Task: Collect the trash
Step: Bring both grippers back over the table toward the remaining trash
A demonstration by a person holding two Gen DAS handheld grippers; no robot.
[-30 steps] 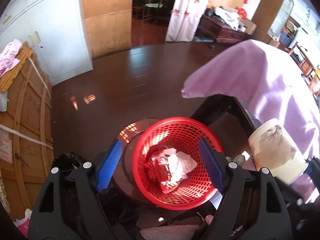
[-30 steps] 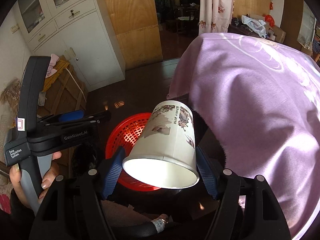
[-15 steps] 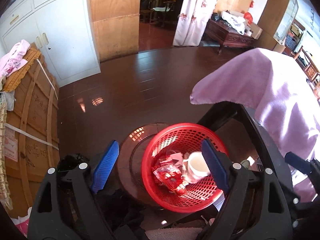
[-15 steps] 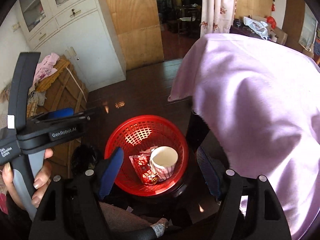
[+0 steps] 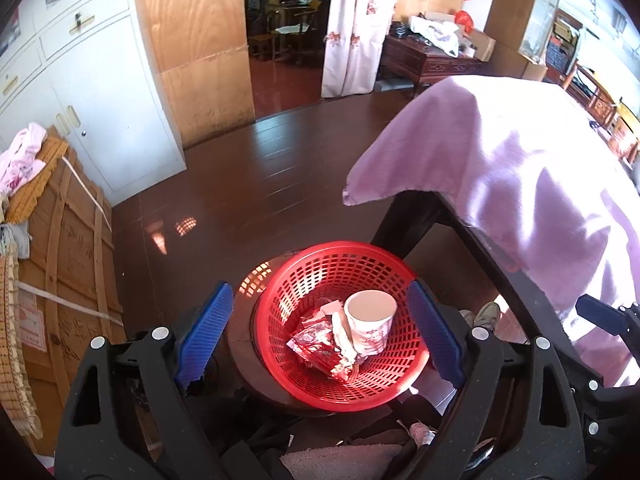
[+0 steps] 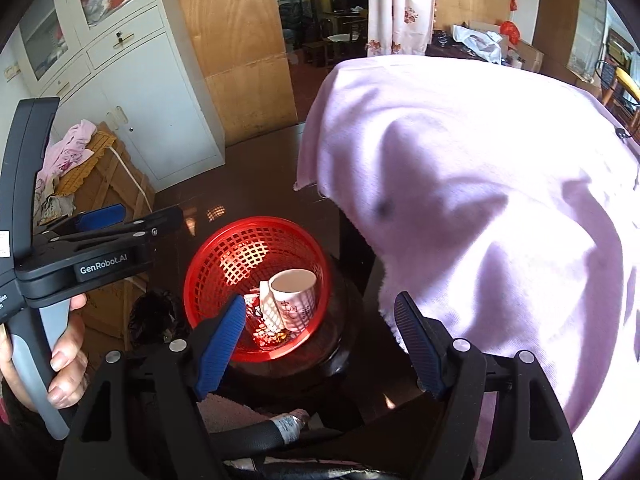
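A red mesh basket [image 5: 312,264] stands on a dark round stool [image 5: 244,344] below both grippers. Inside lie a white paper cup [image 5: 370,320] with a printed pattern, a red foil wrapper [image 5: 316,346] and crumpled white paper [image 5: 344,334]. My left gripper [image 5: 320,332] hangs above the basket, open and empty. My right gripper [image 6: 320,340] is also open and empty, higher up, with the basket [image 6: 224,252] and cup [image 6: 294,298] between its fingers in view. The left gripper's body [image 6: 92,252] shows at the left of the right wrist view.
A table draped with a pink cloth [image 5: 540,168] stands right of the basket, its dark edge [image 5: 492,264] close by. A wooden crate [image 5: 60,248] with clothes stands at the left. White cabinets [image 5: 92,80] line the far left wall. Dark wood floor [image 5: 260,176] lies beyond.
The right gripper opened and let go of the paper cup, which dropped into the red basket. Both grippers have since lifted a little away from the basket.
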